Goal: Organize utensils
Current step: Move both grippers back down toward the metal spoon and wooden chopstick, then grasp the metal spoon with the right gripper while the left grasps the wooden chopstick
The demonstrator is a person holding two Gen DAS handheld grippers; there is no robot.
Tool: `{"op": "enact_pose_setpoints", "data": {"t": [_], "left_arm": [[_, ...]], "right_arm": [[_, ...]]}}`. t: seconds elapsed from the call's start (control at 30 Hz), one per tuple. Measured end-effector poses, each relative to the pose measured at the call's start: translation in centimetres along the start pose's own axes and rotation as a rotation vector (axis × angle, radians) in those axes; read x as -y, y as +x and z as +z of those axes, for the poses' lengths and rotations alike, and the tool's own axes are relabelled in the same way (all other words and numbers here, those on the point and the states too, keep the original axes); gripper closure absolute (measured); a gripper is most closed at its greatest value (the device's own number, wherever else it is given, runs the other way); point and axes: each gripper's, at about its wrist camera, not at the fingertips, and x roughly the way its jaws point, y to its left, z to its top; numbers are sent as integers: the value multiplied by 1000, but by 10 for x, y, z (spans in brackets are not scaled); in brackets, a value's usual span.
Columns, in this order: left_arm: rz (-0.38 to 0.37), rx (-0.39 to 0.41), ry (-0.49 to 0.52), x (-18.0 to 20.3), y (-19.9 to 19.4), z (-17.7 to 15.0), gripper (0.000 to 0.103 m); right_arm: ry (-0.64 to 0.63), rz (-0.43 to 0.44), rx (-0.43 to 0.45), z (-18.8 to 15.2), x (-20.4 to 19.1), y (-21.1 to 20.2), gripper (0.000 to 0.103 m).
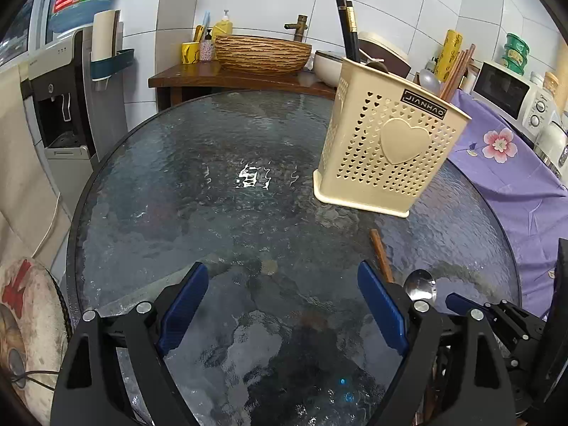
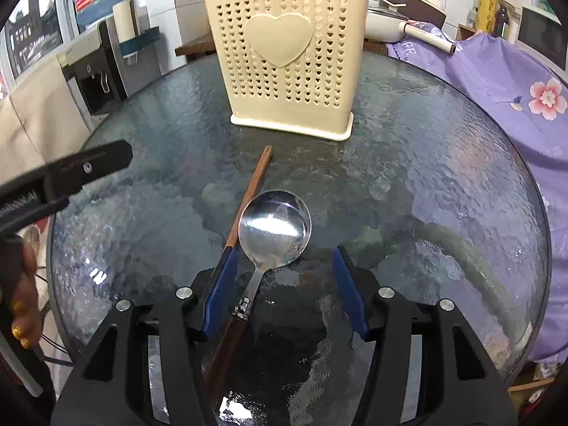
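A cream perforated utensil holder (image 2: 284, 56) with a heart on its front stands at the far side of the round glass table (image 2: 443, 184); it holds black chopsticks (image 1: 348, 28), brown chopsticks (image 1: 458, 67) and a spoon. A metal spoon (image 2: 275, 227) with a wooden handle lies on the glass beside a brown chopstick (image 2: 254, 184). My right gripper (image 2: 284, 250) is open, low over the table, and the spoon's handle runs between its blue pads (image 2: 349, 291) untouched. My left gripper (image 1: 282, 266) stands wide open over bare glass, left of the chopstick (image 1: 381, 259) and spoon (image 1: 420, 284).
A purple floral cloth (image 2: 514, 88) covers a counter at the right, with a microwave (image 1: 504, 96) on it. Behind the table are a wooden stand with a woven basin (image 1: 262, 53) and a water dispenser (image 1: 64, 106). A person's hand (image 2: 21, 284) shows at the left edge.
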Motion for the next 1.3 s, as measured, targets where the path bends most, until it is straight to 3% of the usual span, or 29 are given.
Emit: {"op": "enact_pose_setpoints", "data": {"t": [0.33, 0.63, 0.83, 1.0, 1.3], "left_arm": [[-16, -8, 19, 8, -1, -3, 19], [-42, -40, 59, 25, 5, -8, 21], [-70, -63, 112, 43, 10, -13, 27], [-72, -67, 86, 39, 11, -13, 29], [-38, -63, 56, 24, 8, -10, 29]], "right_arm": [[-57, -34, -13, -8, -9, 0, 48], [-41, -13, -28, -5, 17, -2, 48], [-13, -25, -28, -4, 32, -3, 48], [-26, 24, -20, -2, 28, -3, 49], [-19, 4, -22, 14, 15, 11, 49]]}}
